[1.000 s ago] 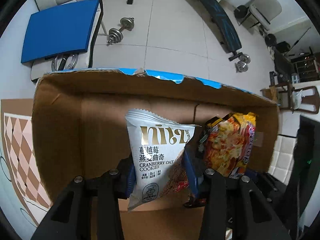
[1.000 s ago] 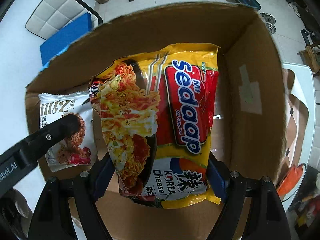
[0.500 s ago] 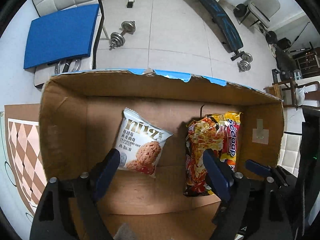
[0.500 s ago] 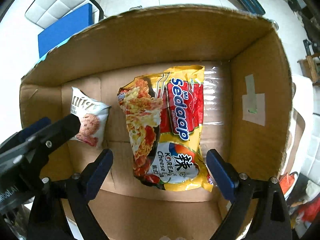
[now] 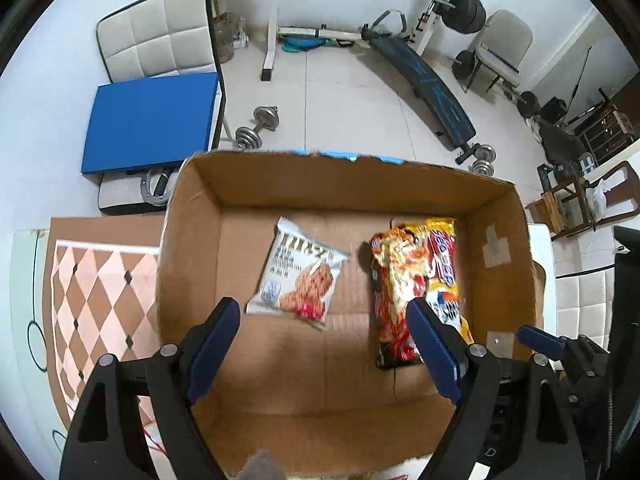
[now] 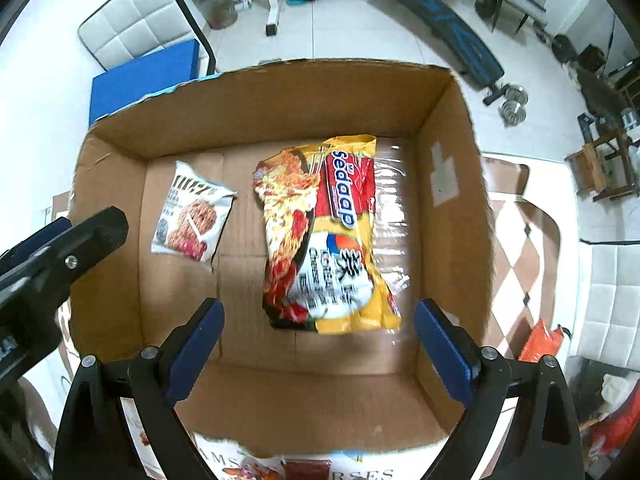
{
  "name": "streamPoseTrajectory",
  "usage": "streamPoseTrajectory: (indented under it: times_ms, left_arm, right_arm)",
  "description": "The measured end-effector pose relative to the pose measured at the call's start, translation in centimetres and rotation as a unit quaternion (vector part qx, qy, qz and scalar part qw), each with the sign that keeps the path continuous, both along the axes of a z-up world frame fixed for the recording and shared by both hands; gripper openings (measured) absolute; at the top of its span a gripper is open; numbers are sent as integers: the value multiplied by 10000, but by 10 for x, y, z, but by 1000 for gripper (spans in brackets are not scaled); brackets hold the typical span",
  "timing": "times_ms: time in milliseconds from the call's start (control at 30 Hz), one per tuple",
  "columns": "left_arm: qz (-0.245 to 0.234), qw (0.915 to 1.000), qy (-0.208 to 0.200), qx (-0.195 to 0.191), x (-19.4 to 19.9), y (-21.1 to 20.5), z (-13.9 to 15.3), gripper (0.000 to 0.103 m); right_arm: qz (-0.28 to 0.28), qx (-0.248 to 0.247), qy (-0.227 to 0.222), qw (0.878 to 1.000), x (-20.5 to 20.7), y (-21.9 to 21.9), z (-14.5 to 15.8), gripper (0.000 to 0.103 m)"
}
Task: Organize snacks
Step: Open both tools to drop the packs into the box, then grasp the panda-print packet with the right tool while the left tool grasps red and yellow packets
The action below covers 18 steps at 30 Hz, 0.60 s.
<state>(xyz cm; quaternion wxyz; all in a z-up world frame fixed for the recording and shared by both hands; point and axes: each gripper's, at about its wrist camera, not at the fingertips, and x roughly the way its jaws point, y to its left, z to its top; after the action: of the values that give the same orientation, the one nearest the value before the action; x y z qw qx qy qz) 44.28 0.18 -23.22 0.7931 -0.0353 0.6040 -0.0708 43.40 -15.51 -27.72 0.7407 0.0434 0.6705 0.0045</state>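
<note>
Both grippers hover over the cardboard box [image 6: 456, 184], fingers spread, holding nothing. The noodle packet [image 6: 324, 236] lies lengthwise ahead of the right gripper [image 6: 318, 354]; the cookie bag [image 5: 298, 276] lies ahead of the left gripper [image 5: 324, 340].

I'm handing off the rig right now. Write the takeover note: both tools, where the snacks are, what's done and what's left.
Left tool: open, empty, above the near side of the cardboard box.
Right tool: open, empty, above the same box.
Cookie packet: flat on the box floor, left half.
Noodle packet: flat on the box floor, right of the cookies, a gap between them.
Done: both packets are in the box and released.
Left: an orange packet lies outside the box to the right, and more printed packaging shows at the near edge; these probably go in next.
</note>
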Motion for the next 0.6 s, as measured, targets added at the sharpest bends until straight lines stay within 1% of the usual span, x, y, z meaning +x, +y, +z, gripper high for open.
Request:
streamPoseTrajectory:
  times_ms: [133,267,467,600]
  left_arm:
    - [19,9997,-194,165,-28,1,12,85]
    - [97,9987,-445,220,-60,1,30,85]
    - [212,9971,-703,186,-99,4,56,85]
    - [270,9962,-815,134,-118,7,71,85]
  right_arm:
    - [-11,-121,-304,9995,-28,0,19,98]
    - [-19,-119,-576,9983,-56,-1,44,98]
    - [89,-144,-919,9956,-90,5,72,98]
    - [66,20,-965,9953,-110,7,84,98]
